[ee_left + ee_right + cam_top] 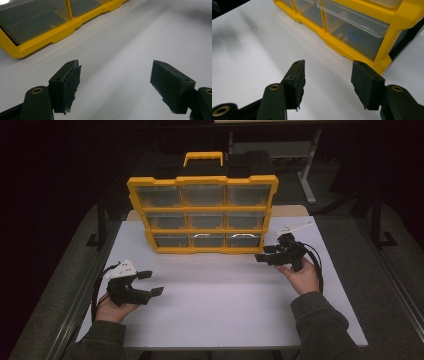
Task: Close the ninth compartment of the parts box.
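Yellow plastic drawer organiser point(202, 215) stands just ahead-left of right gripper point(265, 256), jaws spread, empty; left gripper point(151, 283) spread, farther.

From the high view the flat white rectangular table point(220, 295) is the one evenly lit area, pale and faintly bluish, while the floor and everything beyond its far edge sink into near black, and the whole picture is soft and grainy. The yellow plastic organiser case with clear drawers point(202, 215) drops only a faint shadow along the table's far edge, and its drawer fronts carry a dull sheen. In both gripper views the black jaws are fairly sharp, the white surface blurs toward the upper corners with soft grey shadows, and the clear drawers of the case point(352, 30) catch mild glare.
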Demonstrator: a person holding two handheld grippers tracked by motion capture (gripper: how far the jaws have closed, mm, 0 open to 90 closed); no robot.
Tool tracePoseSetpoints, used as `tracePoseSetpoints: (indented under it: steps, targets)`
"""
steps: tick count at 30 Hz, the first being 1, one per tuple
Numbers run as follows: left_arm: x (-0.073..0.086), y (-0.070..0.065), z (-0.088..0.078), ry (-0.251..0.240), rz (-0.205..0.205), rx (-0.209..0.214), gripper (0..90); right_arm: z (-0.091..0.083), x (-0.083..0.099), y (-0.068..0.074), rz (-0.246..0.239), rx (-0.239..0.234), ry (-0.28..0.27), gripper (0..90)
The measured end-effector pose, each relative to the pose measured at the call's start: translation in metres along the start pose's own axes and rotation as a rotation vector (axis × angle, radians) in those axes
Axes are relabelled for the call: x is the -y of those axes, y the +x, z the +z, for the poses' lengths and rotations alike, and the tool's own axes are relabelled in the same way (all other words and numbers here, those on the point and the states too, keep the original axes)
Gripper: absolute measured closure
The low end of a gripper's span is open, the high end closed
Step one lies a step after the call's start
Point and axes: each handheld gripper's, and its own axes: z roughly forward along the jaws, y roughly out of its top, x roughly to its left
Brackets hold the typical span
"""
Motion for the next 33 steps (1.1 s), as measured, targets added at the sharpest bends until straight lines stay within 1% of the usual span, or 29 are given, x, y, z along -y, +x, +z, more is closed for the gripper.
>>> tracePoseSetpoints:
  steps: [2,4,5,8,10,13,14,18,19,20,21,22,25,26,27,30,31,32,33]
  targets:
    - [0.0,0.0,0.0,0.0,0.001,0.0,23.0,-0.001,0.001,0.0,-0.006,0.0,-0.009,41.9]
    - [0.001,0.0,-0.001,-0.002,-0.006,-0.002,23.0,-0.002,0.002,0.001,0.003,0.003,-0.004,40.9]
    - [0.001,0.0,-0.001,-0.002,-0.007,-0.002,23.0,-0.002,0.003,0.001,-0.005,0.003,-0.007,40.6]
    - [0.001,0.0,-0.001,0.0,-0.001,-0.002,23.0,-0.003,0.004,0.002,0.004,0.003,-0.007,39.5]
    - [0.001,0.001,-0.001,0.004,0.004,-0.003,23.0,-0.003,0.006,0.002,-0.001,0.003,-0.004,38.3]
    - [0.002,0.001,-0.001,0.003,0.0,-0.004,23.0,-0.005,0.006,0.003,0.005,0.011,-0.005,36.8]
    - [0.002,0.001,-0.002,0.001,0.0,-0.004,23.0,-0.006,0.007,0.003,-0.005,0.011,-0.013,36.7]
    - [0.003,0.001,-0.002,0.007,-0.004,-0.006,23.0,-0.009,0.009,0.003,-0.001,0.012,-0.019,36.0]
    - [0.003,0.001,-0.003,0.011,-0.003,-0.006,22.9,-0.009,0.01,0.003,0.005,0.013,-0.016,35.9]
    - [0.003,0.001,-0.002,0.012,0.004,-0.006,22.9,-0.01,0.011,0.003,-0.001,0.013,-0.019,35.6]
    - [0.003,0.001,-0.003,0.011,0.005,-0.006,22.9,-0.01,0.012,0.003,0.008,0.014,-0.016,35.3]
    - [0.003,0.0,-0.003,0.008,0.0,-0.006,22.9,-0.01,0.013,0.003,-0.002,0.016,-0.02,34.9]
    - [0.003,0.0,-0.003,0.006,0.004,-0.006,23.0,-0.012,0.016,0.003,0.006,0.02,-0.02,34.1]
    - [0.004,0.0,-0.003,0.006,-0.001,-0.005,22.9,-0.013,0.017,0.002,-0.004,0.022,-0.023,33.8]
    - [0.004,0.0,-0.003,0.009,-0.004,-0.004,22.9,-0.014,0.019,0.002,0.01,0.021,-0.022,33.5]
    - [0.004,0.0,-0.002,0.009,-0.006,-0.001,22.9,-0.016,0.021,0.001,0.007,0.025,-0.021,32.5]
    - [0.004,0.0,-0.002,0.008,-0.006,0.0,22.9,-0.017,0.022,0.002,0.017,0.025,-0.021,32.3]
    - [0.004,0.0,-0.002,0.008,-0.007,-0.001,22.9,-0.018,0.022,0.001,0.003,0.028,-0.026,32.2]
    - [0.004,0.0,-0.002,0.011,-0.005,-0.002,22.9,-0.019,0.023,0.001,0.004,0.03,-0.029,32.2]
